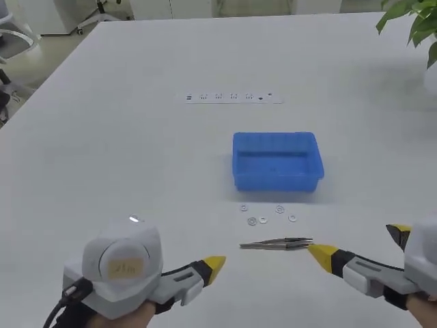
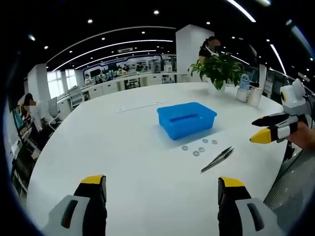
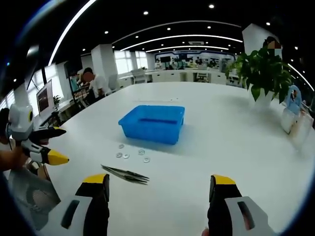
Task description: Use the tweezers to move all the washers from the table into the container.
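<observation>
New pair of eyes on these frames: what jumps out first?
The blue container stands out in the middle of the white table. Just in front of it lie five small washers, and nearer still the tweezers, flat on the table. The yellow-tipped left hand-held gripper and right hand-held gripper are both open and hold nothing, one on each side of the tweezers.

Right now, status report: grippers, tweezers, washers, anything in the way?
Open, empty: left hand-held gripper and right hand-held gripper. Slim metal tweezers flat on white table, ungrasped. Five small silver washers loose before blue plastic container. Nothing seen blocking.
</observation>
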`<state>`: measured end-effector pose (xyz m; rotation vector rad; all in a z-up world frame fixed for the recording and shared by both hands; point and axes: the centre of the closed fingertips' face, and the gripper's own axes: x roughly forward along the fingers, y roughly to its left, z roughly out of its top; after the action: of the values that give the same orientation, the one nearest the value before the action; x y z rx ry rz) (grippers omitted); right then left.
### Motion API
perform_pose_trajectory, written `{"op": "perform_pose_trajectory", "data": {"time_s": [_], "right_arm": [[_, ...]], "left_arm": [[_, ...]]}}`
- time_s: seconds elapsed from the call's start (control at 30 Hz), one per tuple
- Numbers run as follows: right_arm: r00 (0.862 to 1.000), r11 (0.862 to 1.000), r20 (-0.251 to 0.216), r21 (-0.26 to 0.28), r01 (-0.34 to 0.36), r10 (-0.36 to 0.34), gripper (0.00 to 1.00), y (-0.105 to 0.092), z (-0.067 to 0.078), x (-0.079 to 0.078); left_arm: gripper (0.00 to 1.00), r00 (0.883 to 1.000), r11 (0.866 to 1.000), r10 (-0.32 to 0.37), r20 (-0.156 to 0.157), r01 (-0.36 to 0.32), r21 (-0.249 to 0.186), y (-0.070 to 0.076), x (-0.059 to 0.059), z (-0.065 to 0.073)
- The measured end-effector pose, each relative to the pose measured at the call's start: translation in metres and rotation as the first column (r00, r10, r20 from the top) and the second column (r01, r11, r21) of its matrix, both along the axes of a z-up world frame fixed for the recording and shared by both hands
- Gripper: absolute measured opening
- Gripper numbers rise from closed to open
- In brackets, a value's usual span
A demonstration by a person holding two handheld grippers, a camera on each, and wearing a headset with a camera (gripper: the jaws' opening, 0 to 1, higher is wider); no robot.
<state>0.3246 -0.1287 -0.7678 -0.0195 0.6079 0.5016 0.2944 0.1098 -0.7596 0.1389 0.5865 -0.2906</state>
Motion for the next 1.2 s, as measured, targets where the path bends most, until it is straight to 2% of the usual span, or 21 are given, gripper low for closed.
{"op": "perform_pose_trajectory", "data": {"time_s": [0.1,0.17,0.27,0.37,0.5,0.6,0.67,0.77,0.8,0.83,0.87,0.9,0.93,0.97,1.0,1.07,1.13,1.17,1.2], "right_arm": [[1.0,1.0,0.005,0.008,0.002,-0.002,0.82,0.0,0.002,0.001],[1.0,1.0,0.003,0.017,0.009,-0.009,0.81,0.0,0.003,0.001],[1.0,0.999,0.001,0.032,0.02,-0.02,0.8,-0.001,0.005,0.003],[1.0,0.999,0.007,0.033,0.024,-0.025,0.8,0.0,0.007,0.004],[1.0,0.999,0.021,0.045,0.018,-0.019,0.79,0.005,0.018,0.007],[0.999,0.999,0.037,0.037,0.0,-0.002,0.77,0.008,0.023,0.011],[0.999,0.999,0.042,0.043,-0.007,0.005,0.76,0.011,0.027,0.012],[0.999,0.999,0.032,0.045,-0.029,0.028,0.71,0.015,0.027,0.01],[0.999,0.998,0.03,0.042,-0.036,0.035,0.69,0.016,0.027,0.009],[0.999,0.998,0.03,0.04,-0.039,0.038,0.69,0.016,0.026,0.009],[0.999,0.998,0.029,0.04,-0.041,0.04,0.68,0.016,0.026,0.009],[0.999,0.998,0.025,0.041,-0.041,0.04,0.67,0.017,0.024,0.009],[0.999,0.998,0.024,0.041,-0.041,0.04,0.65,0.017,0.023,0.009],[0.999,0.998,0.017,0.041,-0.044,0.043,0.64,0.017,0.022,0.008],[0.999,0.998,0.012,0.042,-0.047,0.046,0.63,0.017,0.021,0.008],[0.999,0.998,0.007,0.043,-0.049,0.048,0.61,0.017,0.019,0.007],[0.999,0.998,0.0,0.043,-0.051,0.051,0.6,0.017,0.018,0.007],[0.999,0.998,-0.003,0.043,-0.053,0.053,0.59,0.017,0.017,0.006],[0.999,0.998,-0.006,0.042,-0.054,0.054,0.59,0.017,0.016,0.007]], "left_arm": [[0.96,1.0,1.0,0.007,0.001,-0.007,-0.006,0.001,0.0,0.003],[0.96,1.0,1.0,0.012,0.024,-0.012,-0.018,0.001,0.002,0.009],[0.95,1.0,1.0,0.016,0.023,-0.016,-0.022,0.003,0.005,0.012],[0.92,0.999,0.999,0.021,0.025,-0.02,-0.045,0.002,0.01,0.016],[0.88,1.0,0.999,-0.011,0.018,0.012,-0.045,-0.005,0.017,0.015],[0.77,0.996,0.995,-0.091,0.003,0.091,-0.046,-0.018,0.023,0.011],[0.64,0.992,0.992,-0.124,-0.013,0.123,-0.038,-0.023,0.024,0.008],[0.54,0.976,0.977,-0.213,-0.041,0.213,-0.005,-0.035,0.026,0.001],[0.49,0.967,0.969,-0.249,-0.06,0.248,-0.01,-0.041,0.025,-0.002],[0.42,0.957,0.961,-0.276,-0.094,0.276,-0.016,-0.045,0.025,-0.007],[0.39,0.951,0.957,-0.29,-0.103,0.29,-0.019,-0.049,0.026,-0.01],[0.36,0.94,0.946,-0.324,-0.11,0.322,-0.035,-0.056,0.027,-0.011],[0.31,0.93,0.939,-0.344,-0.128,0.341,-0.045,-0.06,0.026,-0.014],[0.29,0.915,0.928,-0.373,-0.152,0.369,-0.055,-0.067,0.025,-0.017],[0.27,0.902,0.918,-0.396,-0.169,0.393,-0.054,-0.07,0.024,-0.021],[0.23,0.877,0.894,-0.443,-0.185,0.447,-0.02,-0.076,0.025,-0.029],[0.19,0.853,0.876,-0.473,-0.22,0.483,-0.008,-0.081,0.024,-0.037],[0.18,0.852,0.874,-0.476,-0.219,0.486,-0.01,-0.083,0.025,-0.039],[0.17,0.841,0.864,-0.494,-0.222,0.504,-0.014,-0.087,0.026,-0.042]]}}
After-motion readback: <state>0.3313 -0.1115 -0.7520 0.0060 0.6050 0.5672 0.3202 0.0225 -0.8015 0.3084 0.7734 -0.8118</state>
